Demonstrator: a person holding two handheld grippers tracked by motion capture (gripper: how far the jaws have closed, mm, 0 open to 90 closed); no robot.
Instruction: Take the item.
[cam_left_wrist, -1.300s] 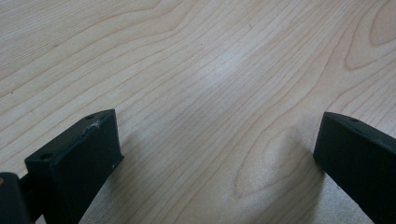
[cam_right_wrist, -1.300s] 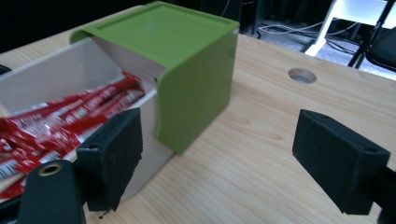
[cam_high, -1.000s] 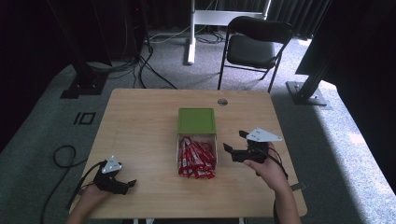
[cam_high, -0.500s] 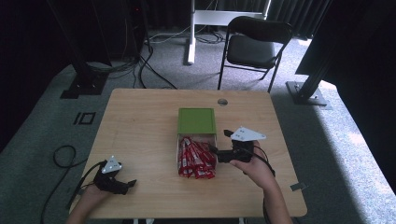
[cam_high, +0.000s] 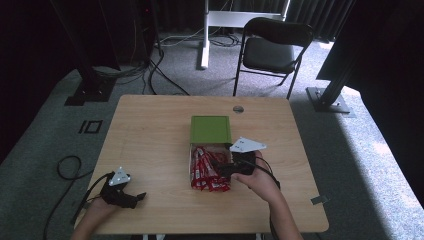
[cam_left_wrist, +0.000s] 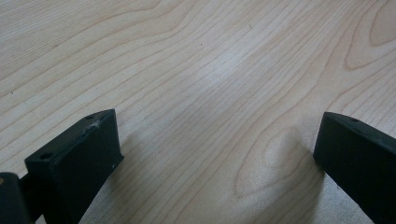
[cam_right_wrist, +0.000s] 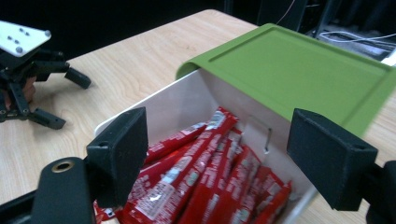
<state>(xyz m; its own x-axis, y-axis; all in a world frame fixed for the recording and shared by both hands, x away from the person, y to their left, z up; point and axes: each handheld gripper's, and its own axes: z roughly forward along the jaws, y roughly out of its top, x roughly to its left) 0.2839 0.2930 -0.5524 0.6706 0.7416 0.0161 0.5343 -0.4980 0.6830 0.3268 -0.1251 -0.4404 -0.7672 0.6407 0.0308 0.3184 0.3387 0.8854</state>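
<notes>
A white box lies open at the table's middle, holding several red snack packets. Its green lid lies flat at the far end. My right gripper is open, its jaws wide apart just over the packets at the box's right side, nothing between them. My left gripper rests open on the bare wood at the front left corner, far from the box; it also appears as the left gripper beyond the box in the right gripper view.
The wooden table has a round cable hole near its far edge. A folding chair and stand legs sit on the carpet beyond. A cable loop lies on the floor at the left.
My right gripper has moved left from the table's right side to over the box of packets. The left gripper has stayed put.
</notes>
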